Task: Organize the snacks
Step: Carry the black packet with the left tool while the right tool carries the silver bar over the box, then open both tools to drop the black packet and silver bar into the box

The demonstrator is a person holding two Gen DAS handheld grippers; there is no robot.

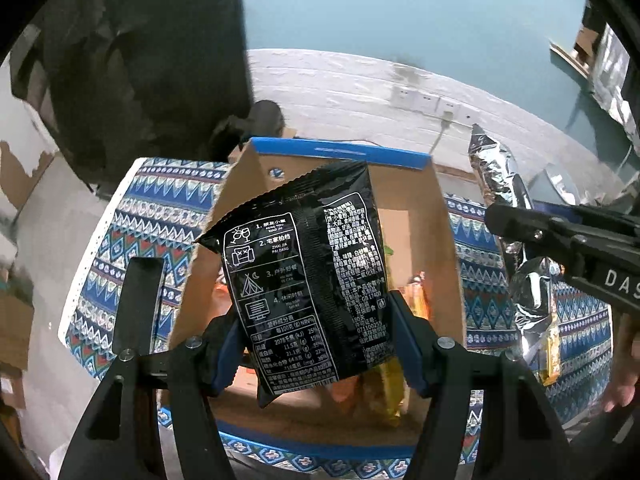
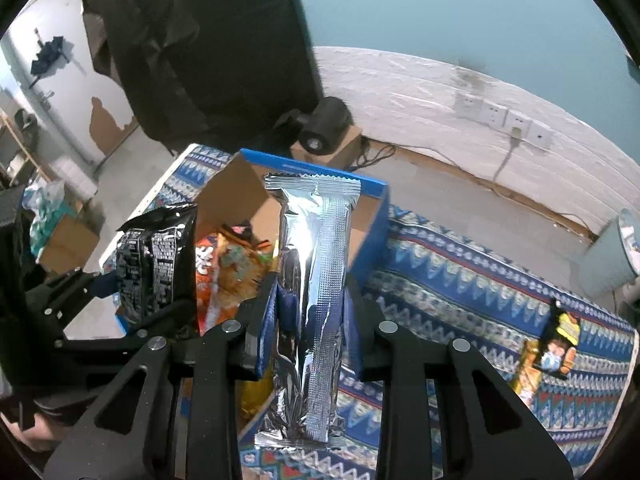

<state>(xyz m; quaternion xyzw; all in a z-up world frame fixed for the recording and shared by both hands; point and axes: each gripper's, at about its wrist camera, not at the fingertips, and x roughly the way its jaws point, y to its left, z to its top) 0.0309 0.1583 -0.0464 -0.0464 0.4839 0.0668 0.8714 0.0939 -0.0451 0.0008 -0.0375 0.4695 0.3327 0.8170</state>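
Left tool (image 1: 320,344) clamps black packet (image 1: 308,276) — right tool (image 2: 310,320) clamps silver packet (image 2: 316,300).

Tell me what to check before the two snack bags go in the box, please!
1. Left gripper is shut on the black snack bag: ok.
2. Right gripper is shut on the silver snack bag: ok.
3. Cardboard box is open at the top: ok.
4. Room left in the box: cannot tell; the orange snack bags already lie inside and the held bags hide much of it.
5. Black bag is over the box opening in the left wrist view: ok.
6. All snacks gathered: not ok; a yellow snack pack lies on the patterned cloth away from the box.
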